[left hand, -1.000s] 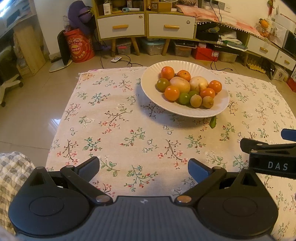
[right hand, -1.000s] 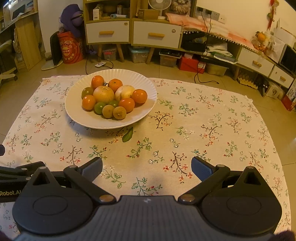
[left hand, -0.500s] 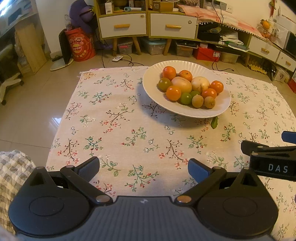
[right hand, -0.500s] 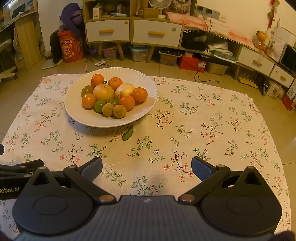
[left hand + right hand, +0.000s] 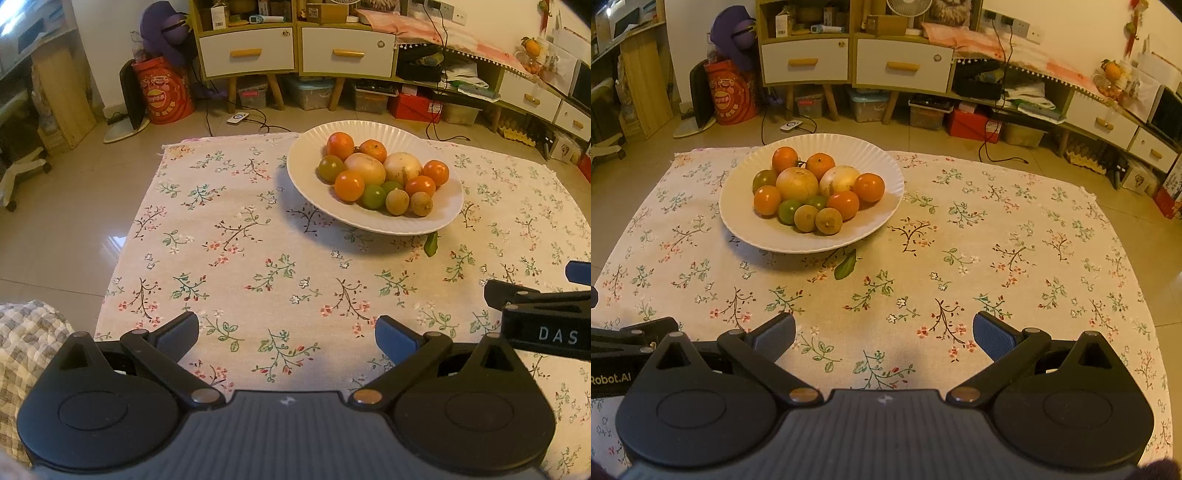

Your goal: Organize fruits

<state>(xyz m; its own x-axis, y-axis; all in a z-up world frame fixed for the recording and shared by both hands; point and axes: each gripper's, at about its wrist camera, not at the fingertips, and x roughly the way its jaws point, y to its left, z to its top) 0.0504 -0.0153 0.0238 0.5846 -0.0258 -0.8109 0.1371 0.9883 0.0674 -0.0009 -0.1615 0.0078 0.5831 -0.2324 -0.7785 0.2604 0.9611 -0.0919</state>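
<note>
Your left claw (image 5: pixel 286 332) has its fingers spread wide and holds nothing; it hangs over the near edge of the bench (image 5: pixel 258 258), above bare flowered cloth. Your right claw (image 5: pixel 884 332) is spread just as wide, also gripping nothing, over the same near edge and just to the right of the left one, whose side shows at the left margin of the right wrist view. Neither claw touches any fruit. Farther out, well apart from both claws, the white plate (image 5: pixel 879 225) sits toward the far edge of the bench, left of its middle in the right wrist view. It carries the fruits (image 5: pixel 798 184): several oranges, two larger pale round ones in the middle, a few green ones and two small brown ones at the near side. A green leaf (image 5: pixel 846 267) lies on the cloth just beside the plate's near rim.
</note>
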